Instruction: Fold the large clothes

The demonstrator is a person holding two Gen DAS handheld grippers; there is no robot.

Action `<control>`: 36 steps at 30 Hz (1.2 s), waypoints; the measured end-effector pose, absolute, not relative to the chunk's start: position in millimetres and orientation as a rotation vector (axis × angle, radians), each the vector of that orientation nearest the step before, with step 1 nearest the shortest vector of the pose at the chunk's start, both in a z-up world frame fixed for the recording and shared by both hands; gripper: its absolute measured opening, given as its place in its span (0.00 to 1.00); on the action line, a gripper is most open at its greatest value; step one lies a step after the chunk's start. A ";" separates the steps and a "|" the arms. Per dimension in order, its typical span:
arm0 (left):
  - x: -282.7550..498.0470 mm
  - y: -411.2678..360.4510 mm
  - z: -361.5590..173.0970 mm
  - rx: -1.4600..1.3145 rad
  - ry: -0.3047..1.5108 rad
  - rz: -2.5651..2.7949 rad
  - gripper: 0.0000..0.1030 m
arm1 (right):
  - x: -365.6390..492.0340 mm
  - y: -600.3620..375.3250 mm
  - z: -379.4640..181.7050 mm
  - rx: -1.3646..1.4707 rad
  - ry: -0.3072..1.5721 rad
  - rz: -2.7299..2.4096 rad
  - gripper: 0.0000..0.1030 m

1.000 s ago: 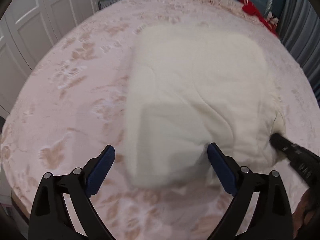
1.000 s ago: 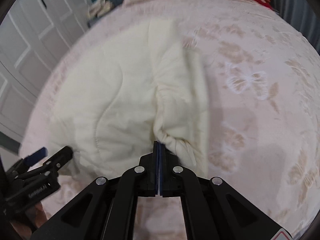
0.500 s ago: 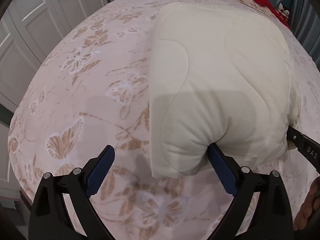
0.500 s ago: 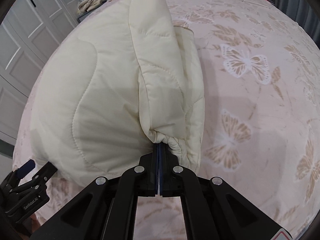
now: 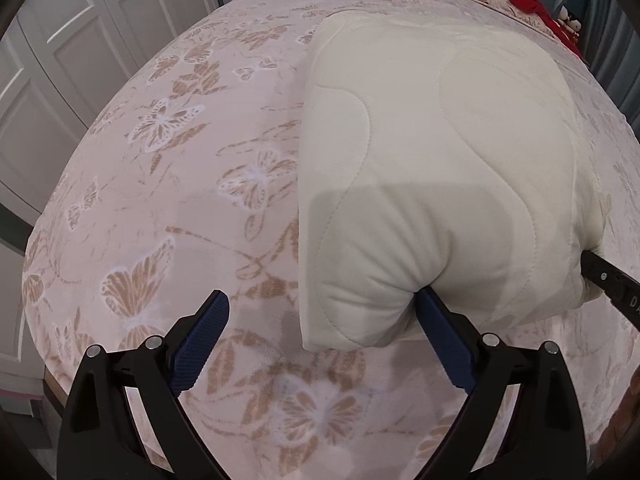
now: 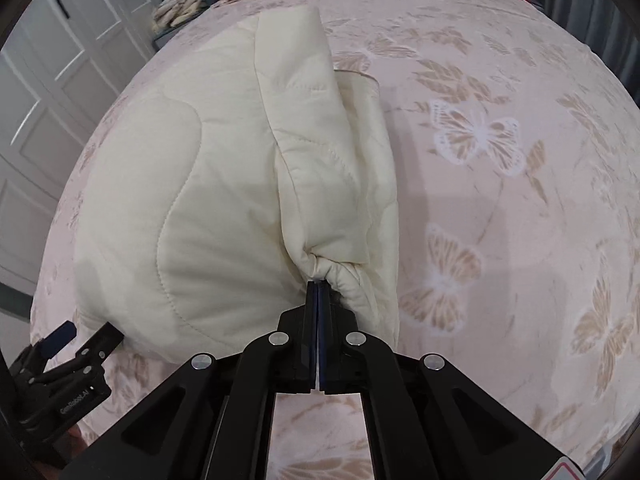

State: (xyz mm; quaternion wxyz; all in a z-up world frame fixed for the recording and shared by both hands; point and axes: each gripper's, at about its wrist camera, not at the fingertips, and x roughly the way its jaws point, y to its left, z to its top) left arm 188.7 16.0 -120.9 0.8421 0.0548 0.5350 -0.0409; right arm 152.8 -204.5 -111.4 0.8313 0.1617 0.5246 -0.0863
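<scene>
A cream quilted jacket (image 5: 432, 168) lies folded on the pink butterfly bedspread (image 5: 180, 200). My left gripper (image 5: 320, 320) is open, its blue pads wide apart at the jacket's near corner; the right pad (image 5: 444, 340) touches the fabric's underside. My right gripper (image 6: 317, 292) is shut on a bunched cuff or hem of the jacket (image 6: 224, 184) at its near right edge. The left gripper also shows in the right wrist view (image 6: 64, 344), and the right gripper's arm in the left wrist view (image 5: 608, 280).
White wardrobe doors (image 5: 60, 60) stand to the left of the bed. A red garment (image 5: 532, 4) lies at the far right by the pillows. Folded cloths (image 6: 180, 8) sit on a stand beyond the bed's far left corner. Dark curtains (image 5: 616, 40) hang at right.
The jacket's near edge has been drawn closer to both grippers and the motion blur has settled. The left gripper stays open, the right stays shut on the fabric.
</scene>
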 end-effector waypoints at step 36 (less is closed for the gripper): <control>35.0 26.8 -30.6 0.097 0.848 -0.130 0.94 | -29.7 -134.9 -16.7 0.145 0.742 -0.203 0.84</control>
